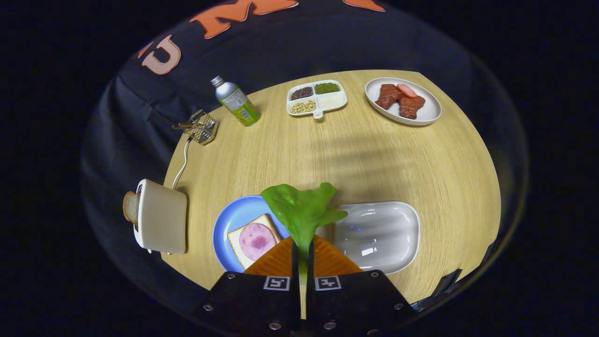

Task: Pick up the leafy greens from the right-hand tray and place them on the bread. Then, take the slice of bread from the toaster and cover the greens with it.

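My gripper (pixel 302 247) is shut on the stem of the leafy greens (pixel 302 208), which stick up ahead of the fingertips, held above the table. Below and to the left lies a blue plate (pixel 229 222) with a slice of bread (pixel 238 243) topped by a round of ham (pixel 256 241). To the right of the fingers sits the white tray (pixel 381 234), bare inside. Further left stands a white toaster (pixel 161 217) with a slice of bread (pixel 130 207) poking out of its slot.
At the far side of the wooden table (pixel 337 154) are a white plate of meat slices (pixel 403 100), a divided dish of beans and grains (pixel 317 98), a metal bottle with a green label (pixel 236 103) and a small wire rack (pixel 201 127). The toaster's cord (pixel 181 164) runs toward the rack.
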`<state>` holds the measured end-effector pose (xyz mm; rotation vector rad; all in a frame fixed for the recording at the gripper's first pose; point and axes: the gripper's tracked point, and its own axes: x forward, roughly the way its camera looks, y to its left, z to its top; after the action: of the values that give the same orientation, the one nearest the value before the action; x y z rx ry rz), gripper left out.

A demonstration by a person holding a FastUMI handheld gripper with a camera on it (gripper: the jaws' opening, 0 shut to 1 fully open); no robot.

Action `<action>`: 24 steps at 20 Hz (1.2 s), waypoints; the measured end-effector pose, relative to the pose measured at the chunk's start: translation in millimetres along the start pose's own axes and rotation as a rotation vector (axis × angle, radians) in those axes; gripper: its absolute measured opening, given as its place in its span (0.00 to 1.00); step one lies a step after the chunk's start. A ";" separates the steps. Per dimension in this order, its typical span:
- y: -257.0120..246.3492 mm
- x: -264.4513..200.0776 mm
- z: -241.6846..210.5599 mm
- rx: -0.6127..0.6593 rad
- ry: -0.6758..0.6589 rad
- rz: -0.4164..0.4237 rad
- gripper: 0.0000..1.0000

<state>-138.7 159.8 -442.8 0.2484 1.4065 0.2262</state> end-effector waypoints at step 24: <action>97.3 40.3 -19.9 -0.260 0.066 0.019 0.44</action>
<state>-153.2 265.4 -454.1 0.0402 1.4238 0.4325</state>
